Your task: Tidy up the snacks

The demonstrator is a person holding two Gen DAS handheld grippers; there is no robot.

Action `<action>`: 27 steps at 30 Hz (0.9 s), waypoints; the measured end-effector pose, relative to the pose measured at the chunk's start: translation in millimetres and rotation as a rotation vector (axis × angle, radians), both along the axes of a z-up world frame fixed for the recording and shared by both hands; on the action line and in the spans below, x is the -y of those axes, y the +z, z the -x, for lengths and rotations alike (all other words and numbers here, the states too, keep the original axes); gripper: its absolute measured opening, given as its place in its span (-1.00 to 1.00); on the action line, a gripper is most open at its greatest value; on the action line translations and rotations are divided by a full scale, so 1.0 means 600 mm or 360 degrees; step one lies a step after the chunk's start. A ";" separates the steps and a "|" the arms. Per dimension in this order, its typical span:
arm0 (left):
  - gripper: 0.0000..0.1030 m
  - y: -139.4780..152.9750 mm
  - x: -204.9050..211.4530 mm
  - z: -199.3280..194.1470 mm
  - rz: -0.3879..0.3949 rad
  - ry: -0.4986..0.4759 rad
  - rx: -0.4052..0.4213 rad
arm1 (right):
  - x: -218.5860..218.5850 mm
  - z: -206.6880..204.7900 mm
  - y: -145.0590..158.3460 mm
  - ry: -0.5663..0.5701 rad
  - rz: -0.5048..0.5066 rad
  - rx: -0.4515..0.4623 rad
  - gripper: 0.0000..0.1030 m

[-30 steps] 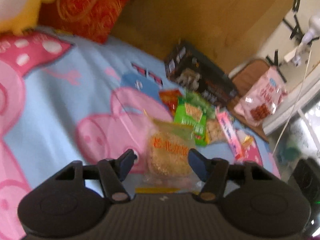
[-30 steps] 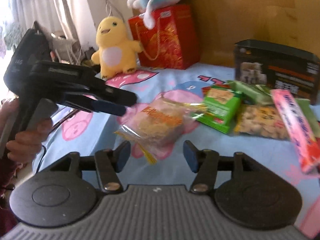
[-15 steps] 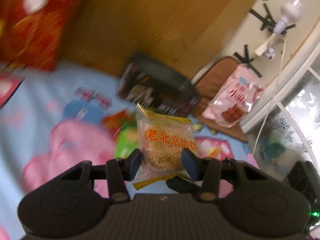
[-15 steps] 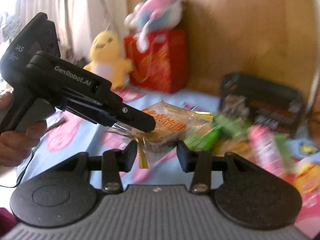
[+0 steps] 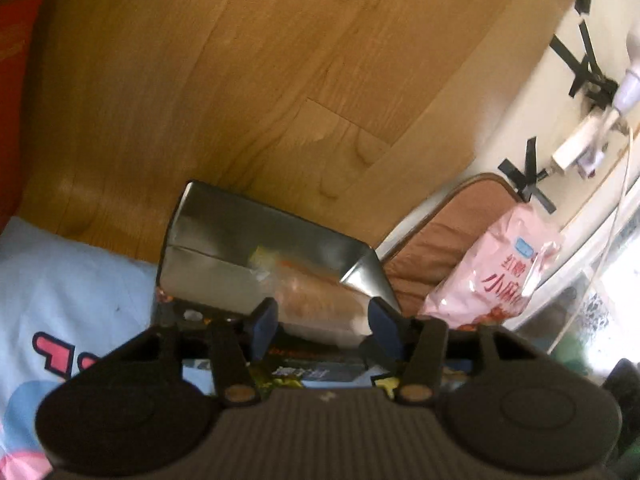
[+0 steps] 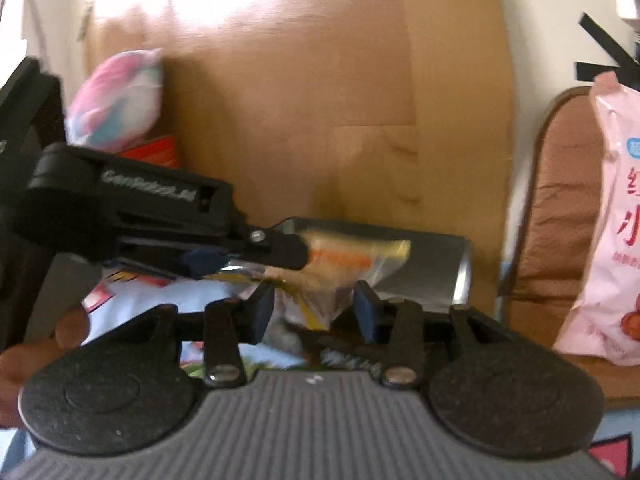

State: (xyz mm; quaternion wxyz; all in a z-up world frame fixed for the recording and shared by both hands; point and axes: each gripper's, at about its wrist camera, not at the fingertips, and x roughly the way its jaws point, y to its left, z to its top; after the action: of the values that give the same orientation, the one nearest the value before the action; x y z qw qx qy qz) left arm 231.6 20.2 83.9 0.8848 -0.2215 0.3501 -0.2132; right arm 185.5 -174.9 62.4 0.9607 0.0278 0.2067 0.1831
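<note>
Snack packet [image 6: 344, 264], a clear film bag with yellow sealed ends holding a round cake, hangs over the open metal tin [image 5: 224, 252] that stands on the bed against the wooden headboard [image 5: 248, 80]. The left gripper [image 6: 256, 254] has the packet between its jaws, which are opening; whether the pads still press on the film cannot be told through the blur. The right gripper [image 6: 314, 312] has its jaws partly spread either side of the packet's lower corner, with no clear contact. By judgement the packet is light, soft and crinkly, the cake inside crumbles easily, and the film is slippery, so take hold at a sealed end rather than across the cake. The tin's interior appears bare apart from reflections. A pink snack bag [image 5: 504, 272] leans on the chair [image 5: 452, 232] beside the bed.
</note>
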 end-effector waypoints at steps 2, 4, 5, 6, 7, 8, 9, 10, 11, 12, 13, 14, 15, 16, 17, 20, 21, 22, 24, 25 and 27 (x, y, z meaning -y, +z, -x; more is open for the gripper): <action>0.06 -0.002 -0.014 0.018 0.0005 -0.0003 0.0027 | 0.026 0.007 0.002 -0.0049 -0.0053 0.0013 -0.09; 0.16 -0.001 -0.033 0.036 -0.0024 0.0029 0.0075 | 0.054 0.021 0.002 -0.0086 -0.0108 0.0015 -0.09; 0.22 -0.002 -0.045 0.043 -0.0043 0.0054 0.0090 | 0.070 0.033 -0.001 -0.0112 -0.0113 0.0021 -0.09; 0.23 -0.008 -0.058 0.054 -0.0070 0.0094 0.0090 | 0.084 0.044 -0.005 -0.0139 -0.0105 0.0022 -0.09; 0.24 -0.013 -0.069 0.059 -0.0088 0.0123 0.0077 | 0.094 0.051 -0.009 -0.0170 -0.0090 0.0014 -0.09; 0.24 -0.021 -0.081 0.064 -0.0096 0.0146 0.0055 | 0.110 0.055 -0.017 -0.0217 -0.0079 -0.0007 -0.09; 0.24 -0.032 -0.094 0.071 -0.0097 0.0166 0.0023 | 0.129 0.063 -0.025 -0.0272 -0.0089 -0.0052 -0.09; 0.24 -0.045 -0.105 0.077 -0.0099 0.0188 -0.0012 | 0.145 0.070 -0.031 -0.0310 -0.0120 -0.0101 -0.09; 0.24 -0.059 -0.114 0.081 -0.0108 0.0211 -0.0043 | 0.164 0.078 -0.040 -0.0343 -0.0178 -0.0156 -0.08; 0.24 -0.070 -0.120 0.084 -0.0124 0.0231 -0.0069 | 0.182 0.087 -0.050 -0.0371 -0.0248 -0.0203 -0.08; 0.24 -0.084 -0.124 0.084 -0.0137 0.0255 -0.0099 | 0.196 0.095 -0.060 -0.0397 -0.0309 -0.0249 -0.07; 0.24 -0.097 -0.127 0.081 -0.0129 0.0266 -0.0125 | 0.202 0.096 -0.068 -0.0415 -0.0344 -0.0291 -0.06; 0.24 -0.108 -0.127 0.076 -0.0109 0.0263 -0.0149 | 0.205 0.094 -0.078 -0.0433 -0.0384 -0.0346 -0.06; 0.24 -0.118 -0.126 0.070 -0.0079 0.0250 -0.0176 | 0.203 0.088 -0.086 -0.0427 -0.0427 -0.0387 -0.06; 0.28 -0.126 -0.122 0.065 -0.0049 0.0234 -0.0191 | 0.198 0.083 -0.092 -0.0404 -0.0465 -0.0418 -0.06; 0.40 -0.129 -0.096 0.062 -0.0107 0.0196 -0.0115 | 0.157 0.058 -0.102 -0.0310 -0.0465 -0.0489 -0.06; 0.40 -0.128 -0.081 0.063 -0.0172 0.0183 -0.0094 | 0.136 0.048 -0.106 -0.0266 -0.0452 -0.0518 -0.06; 0.40 -0.125 -0.063 0.068 -0.0235 0.0162 -0.0078 | 0.113 0.032 -0.113 -0.0224 -0.0442 -0.0549 -0.05; 0.39 -0.123 -0.036 0.083 -0.0321 0.0086 -0.0055 | 0.076 0.027 -0.117 -0.0189 -0.0384 -0.0498 0.03; 0.39 -0.123 -0.023 0.093 -0.0332 0.0028 -0.0044 | 0.054 0.030 -0.115 -0.0148 -0.0292 -0.0472 0.03; 0.39 -0.122 -0.002 0.114 -0.0374 -0.0029 -0.0025 | 0.025 0.035 -0.110 -0.0071 -0.0200 -0.0461 0.03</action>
State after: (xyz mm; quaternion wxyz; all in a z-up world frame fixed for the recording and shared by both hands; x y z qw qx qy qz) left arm 163.4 21.3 10.4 0.9000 -0.1147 0.3815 -0.1769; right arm 164.4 -189.9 -3.9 0.9211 0.1185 0.3305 0.1684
